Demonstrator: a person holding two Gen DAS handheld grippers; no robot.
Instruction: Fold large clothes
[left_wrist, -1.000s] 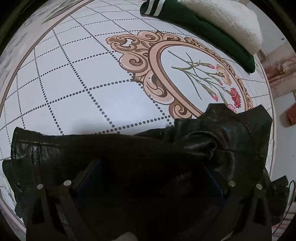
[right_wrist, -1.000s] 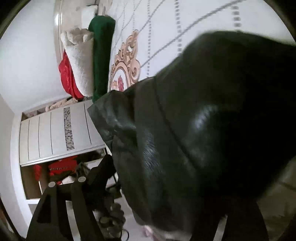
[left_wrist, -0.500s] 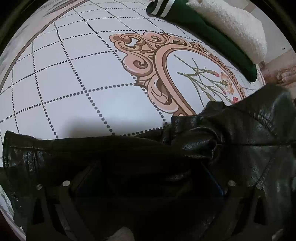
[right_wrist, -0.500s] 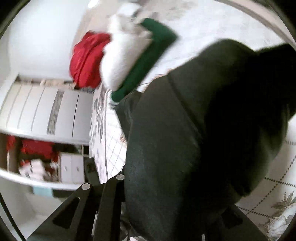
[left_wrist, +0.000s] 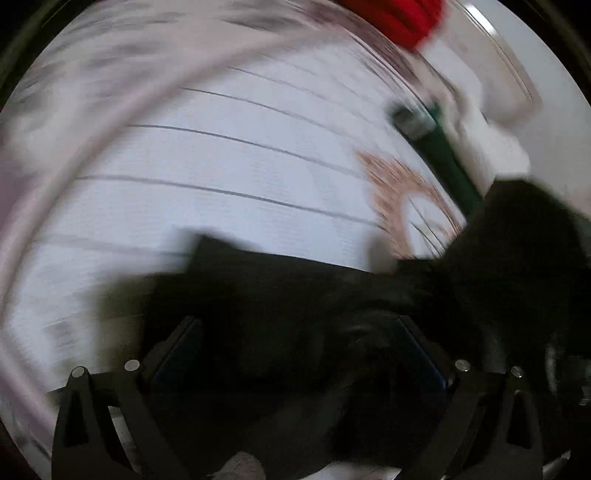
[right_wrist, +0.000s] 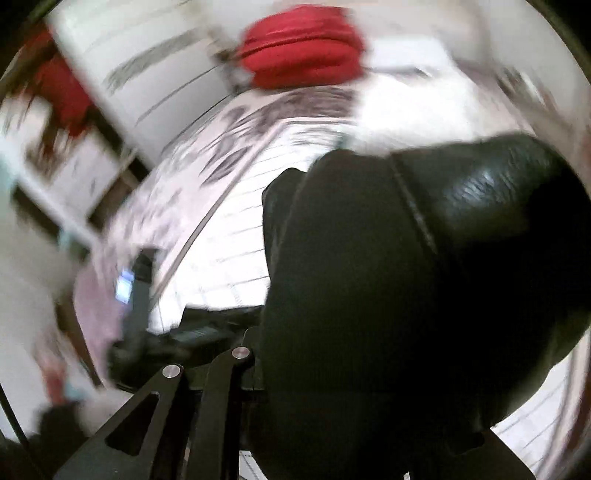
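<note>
A black leather jacket (left_wrist: 303, 310) lies across the patterned white bedspread (left_wrist: 221, 158) and covers the lower part of the blurred left wrist view. It lies between the fingers of my left gripper (left_wrist: 295, 354), which stand apart; the grip is hidden in the dark cloth. In the right wrist view the jacket (right_wrist: 424, 258) bulges over my right gripper (right_wrist: 332, 369), which is closed on its edge; the right finger is hidden under the leather.
A red garment (right_wrist: 299, 55) lies at the far edge of the bed, also in the left wrist view (left_wrist: 395, 18). A folded green garment (left_wrist: 443, 162) and a white one (left_wrist: 487, 136) lie far right. A white wardrobe (right_wrist: 122, 66) stands beyond.
Both views have swung fast and are now motion-blurred. The right gripper has carried its part of the jacket over the bed; the left view has turned toward the far end of the bed.
</note>
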